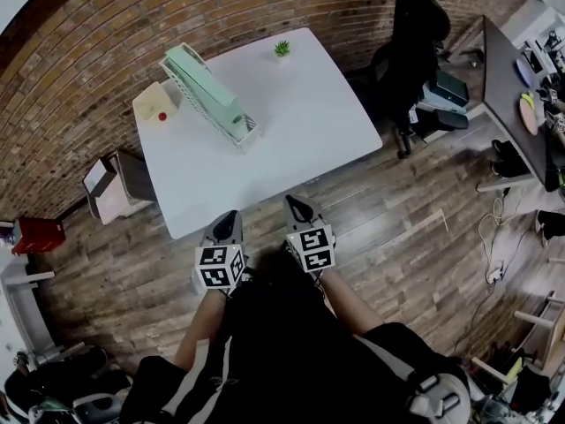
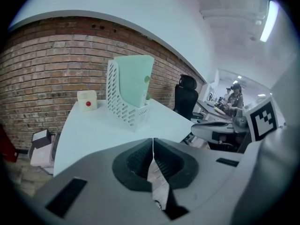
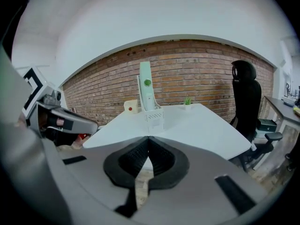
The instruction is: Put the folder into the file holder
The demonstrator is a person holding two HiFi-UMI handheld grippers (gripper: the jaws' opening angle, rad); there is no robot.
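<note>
A white slotted file holder [image 1: 231,122] stands on the white table [image 1: 291,122] near its far left part, with a pale green folder [image 1: 203,82] upright inside it. The holder [image 2: 124,109] and folder [image 2: 135,86] show ahead in the left gripper view, and the holder [image 3: 154,116] and folder [image 3: 146,90] also in the right gripper view. Both grippers hang off the table's near edge, over the wooden floor, well short of the holder. My left gripper [image 1: 228,226] [image 2: 153,140] is shut and empty. My right gripper [image 1: 298,208] [image 3: 148,138] is shut and empty too.
A cream box with a red dot [image 1: 157,106] sits left of the holder, and a small green plant [image 1: 282,49] stands at the table's far edge. A black office chair [image 1: 415,42] is right of the table, a bin [image 1: 115,184] on the left, another desk [image 1: 516,87] at far right.
</note>
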